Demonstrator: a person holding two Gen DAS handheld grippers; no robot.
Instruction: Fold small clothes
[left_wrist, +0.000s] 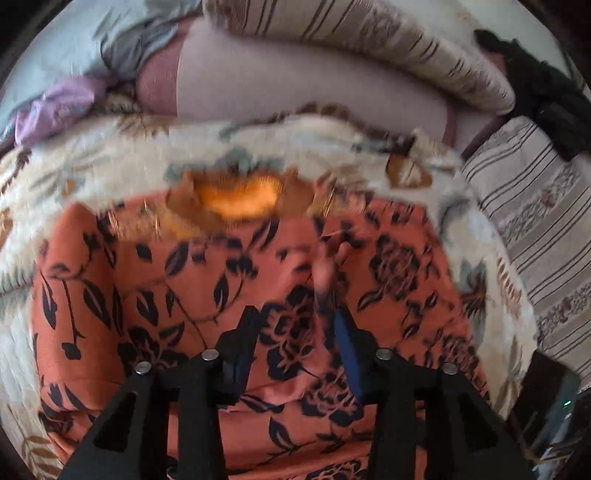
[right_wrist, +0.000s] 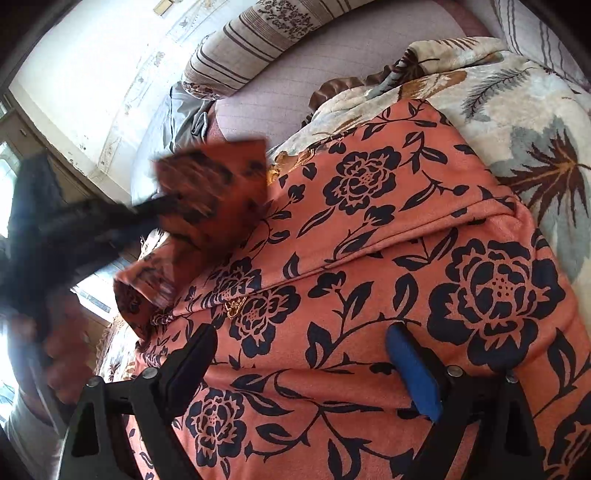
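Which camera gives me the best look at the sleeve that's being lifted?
The right wrist view: the lifted sleeve shows raised off the orange floral garment with the left gripper at it, though blurred. The left wrist view shows only a blurred strip of it between its fingers.

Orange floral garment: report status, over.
Right gripper open, over orange floral garment. Left gripper at raised blurred flap, grip unclear. Garment spread on leaf-print blanket; nothing in the way.
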